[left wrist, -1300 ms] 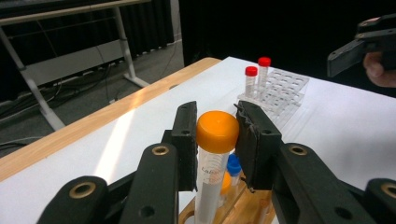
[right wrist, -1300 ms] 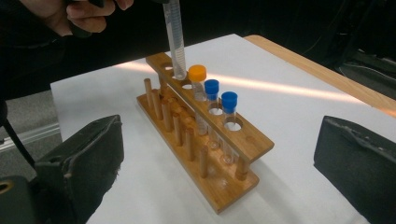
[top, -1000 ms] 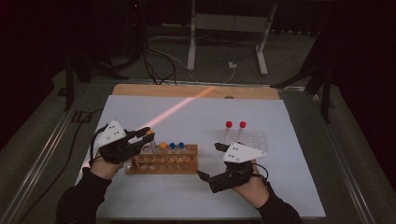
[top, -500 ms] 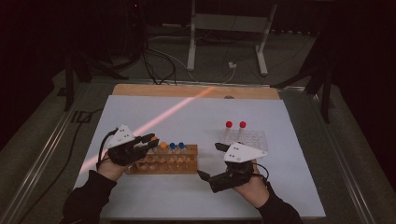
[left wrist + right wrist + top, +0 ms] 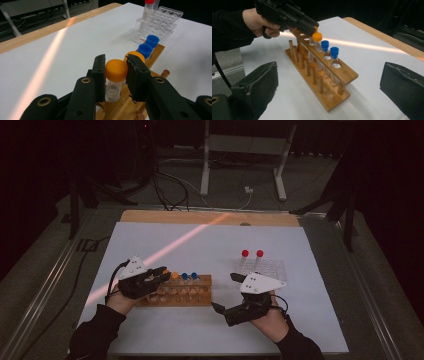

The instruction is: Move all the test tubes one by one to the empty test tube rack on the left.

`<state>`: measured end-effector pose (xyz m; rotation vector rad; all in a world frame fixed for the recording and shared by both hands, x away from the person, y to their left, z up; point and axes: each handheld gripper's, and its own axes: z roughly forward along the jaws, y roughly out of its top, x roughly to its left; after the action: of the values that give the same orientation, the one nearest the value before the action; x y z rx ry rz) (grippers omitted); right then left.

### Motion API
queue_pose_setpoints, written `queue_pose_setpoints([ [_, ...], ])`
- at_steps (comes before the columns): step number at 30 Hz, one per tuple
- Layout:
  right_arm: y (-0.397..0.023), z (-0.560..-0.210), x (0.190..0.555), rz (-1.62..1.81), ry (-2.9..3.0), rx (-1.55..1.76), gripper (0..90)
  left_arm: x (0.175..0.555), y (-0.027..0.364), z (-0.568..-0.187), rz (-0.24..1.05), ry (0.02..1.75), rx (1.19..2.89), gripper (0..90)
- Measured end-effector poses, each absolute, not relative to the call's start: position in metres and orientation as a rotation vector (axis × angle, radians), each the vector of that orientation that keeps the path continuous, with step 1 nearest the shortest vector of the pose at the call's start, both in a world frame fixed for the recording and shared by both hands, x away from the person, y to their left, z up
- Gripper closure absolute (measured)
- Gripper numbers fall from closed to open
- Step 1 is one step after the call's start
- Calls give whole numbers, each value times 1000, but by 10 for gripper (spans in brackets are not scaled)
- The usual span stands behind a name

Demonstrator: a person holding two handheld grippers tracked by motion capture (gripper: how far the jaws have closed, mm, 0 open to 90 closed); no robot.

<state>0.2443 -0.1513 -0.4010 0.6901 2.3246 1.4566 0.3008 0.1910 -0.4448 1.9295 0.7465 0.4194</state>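
Since the earlier frames, the left tongs (image 5: 161, 272) have dropped from the left edge of the white sheet down onto the near-left end of the wooden rack (image 5: 176, 292), lower left of centre in the high view. Their pads now pinch the cap of an orange-capped tube (image 5: 116, 71) that stands in the rack's end hole. Just beyond it in the left gripper view stand a second orange-capped tube (image 5: 135, 55) and two blue-capped tubes (image 5: 148, 45). The right tongs (image 5: 226, 292) have kept their place at lower right of centre, spread wide with nothing between them, just right of the rack. A clear plastic rack (image 5: 265, 269) with two red-capped tubes (image 5: 252, 254) sits on the tabletop (image 5: 310, 320) behind them.
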Motion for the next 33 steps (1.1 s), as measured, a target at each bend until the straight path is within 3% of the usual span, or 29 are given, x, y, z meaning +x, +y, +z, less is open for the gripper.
queue_pose_setpoints([
  [17,-154,-399,244,1453,2319,698,19,299,194,-447,382,748,1926,696],
  [24,-160,-396,246,1454,2296,703,19,293,199,-432,380,698,1854,397],
  [33,-178,-388,257,1456,2223,756,19,280,193,-412,307,609,1782,121],
])
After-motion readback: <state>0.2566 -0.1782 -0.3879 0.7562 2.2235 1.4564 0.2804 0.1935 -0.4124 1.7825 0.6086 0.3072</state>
